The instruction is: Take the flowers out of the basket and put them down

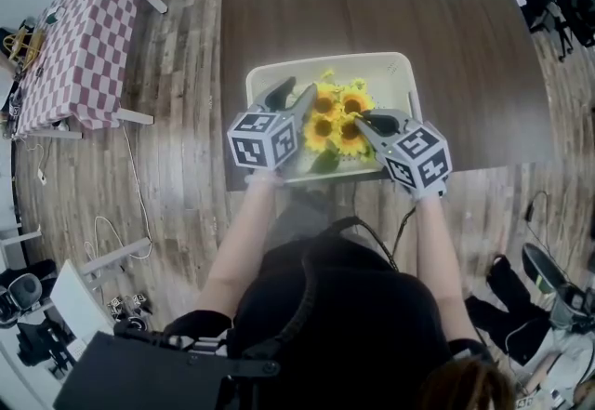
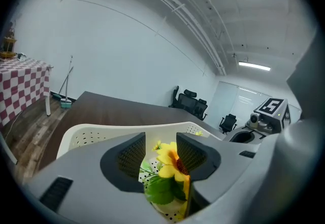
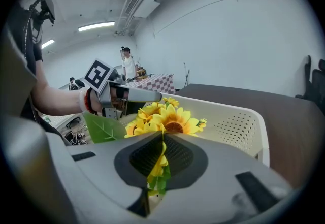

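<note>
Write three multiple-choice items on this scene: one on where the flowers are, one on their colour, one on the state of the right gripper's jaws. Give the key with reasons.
1. The sunflowers are:
A. inside the basket on the table
B. on the bare tabletop beside the basket
C. under the table

2. The sunflowers' petals are:
A. red
B. yellow
C. white

3. The jaws of the right gripper are:
A. wide apart with nothing between them
B. closed on the basket's rim
C. closed on sunflower petals and a bit of green

Key:
1 A: the head view shows the blooms within the basket's rim.
2 B: every view shows yellow petals round brown centres.
3 C: the right gripper view shows petals and green pinched between jaws that have met.
</note>
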`<control>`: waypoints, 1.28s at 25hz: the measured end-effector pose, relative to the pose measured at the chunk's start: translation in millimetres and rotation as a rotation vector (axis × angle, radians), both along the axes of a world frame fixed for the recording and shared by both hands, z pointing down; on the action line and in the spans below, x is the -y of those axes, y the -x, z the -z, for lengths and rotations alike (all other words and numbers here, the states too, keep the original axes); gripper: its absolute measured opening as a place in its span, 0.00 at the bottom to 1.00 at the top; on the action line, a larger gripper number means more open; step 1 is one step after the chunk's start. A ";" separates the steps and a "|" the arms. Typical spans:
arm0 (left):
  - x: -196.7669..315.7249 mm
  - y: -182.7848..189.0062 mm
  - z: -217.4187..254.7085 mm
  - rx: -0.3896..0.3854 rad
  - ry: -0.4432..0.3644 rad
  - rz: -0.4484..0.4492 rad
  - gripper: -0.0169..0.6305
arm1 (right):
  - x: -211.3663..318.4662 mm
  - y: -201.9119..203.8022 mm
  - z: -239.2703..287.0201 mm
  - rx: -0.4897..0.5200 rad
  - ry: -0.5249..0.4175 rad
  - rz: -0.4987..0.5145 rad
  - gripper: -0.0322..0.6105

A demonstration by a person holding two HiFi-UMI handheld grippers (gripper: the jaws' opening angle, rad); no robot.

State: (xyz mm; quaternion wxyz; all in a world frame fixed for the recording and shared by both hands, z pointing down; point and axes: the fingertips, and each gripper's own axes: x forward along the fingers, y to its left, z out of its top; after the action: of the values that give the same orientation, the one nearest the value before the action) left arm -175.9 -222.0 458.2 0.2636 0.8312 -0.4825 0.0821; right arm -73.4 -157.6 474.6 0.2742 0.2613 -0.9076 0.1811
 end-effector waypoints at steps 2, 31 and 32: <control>0.3 -4.2 -5.1 -0.010 0.026 -0.018 0.33 | 1.4 -3.3 -0.6 0.007 0.006 -0.013 0.07; -16.3 -37.9 -16.5 -0.088 0.133 -0.253 0.05 | -3.3 -10.3 2.4 0.080 0.041 -0.068 0.06; -17.7 -39.2 -15.4 -0.083 0.131 -0.262 0.04 | -3.6 -10.3 3.1 0.076 0.038 -0.065 0.06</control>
State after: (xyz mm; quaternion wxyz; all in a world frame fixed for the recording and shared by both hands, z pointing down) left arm -136.7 -204.3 473.6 0.3241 0.8708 -0.3522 0.1126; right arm -63.1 -154.1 471.5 0.2383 0.2784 -0.9048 0.2171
